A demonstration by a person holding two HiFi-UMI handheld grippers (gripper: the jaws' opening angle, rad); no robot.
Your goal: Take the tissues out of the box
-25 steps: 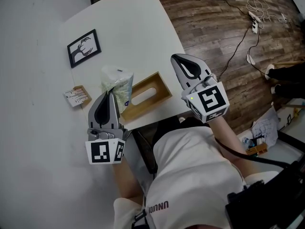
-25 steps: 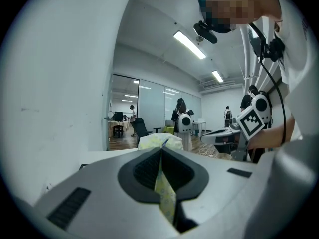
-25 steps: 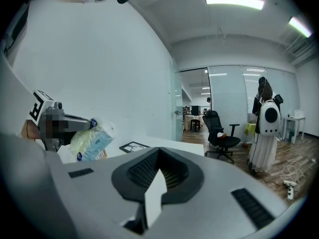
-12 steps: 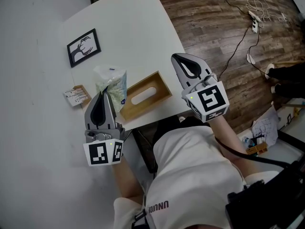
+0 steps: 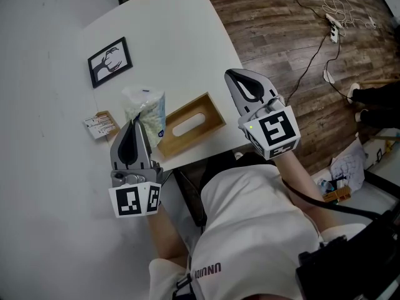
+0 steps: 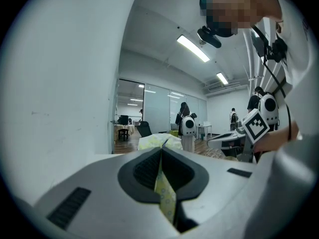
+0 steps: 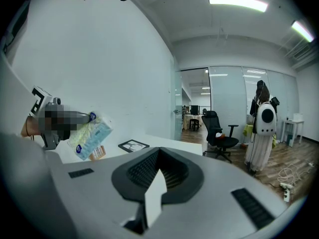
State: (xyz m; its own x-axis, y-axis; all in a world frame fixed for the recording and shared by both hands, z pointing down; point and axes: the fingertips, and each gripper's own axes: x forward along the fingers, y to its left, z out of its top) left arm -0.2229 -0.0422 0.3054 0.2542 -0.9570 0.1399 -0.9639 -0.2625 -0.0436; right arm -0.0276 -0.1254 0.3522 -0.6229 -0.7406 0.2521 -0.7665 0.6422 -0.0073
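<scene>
Left gripper (image 5: 134, 125) is clenched on a corner of the soft plastic-wrapped tissue pack (image 5: 145, 108), which is held clear of the open-slotted wooden box (image 5: 190, 125), just past its left end. The box lies along the near edge of the white worktop (image 5: 175, 30). Right gripper (image 5: 232, 75) has its jaws drawn together, over the right edge.

Bare tabletop (image 5: 181, 30) beyond wooden box (image 5: 212, 119), picture frame (image 5: 110, 62) at left

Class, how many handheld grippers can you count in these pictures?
2. The left gripper is over the white table, shut on the tissue pack beside the wooden box. The right gripper is past the box's other side, near the table edge. None seems hidden.
</scene>
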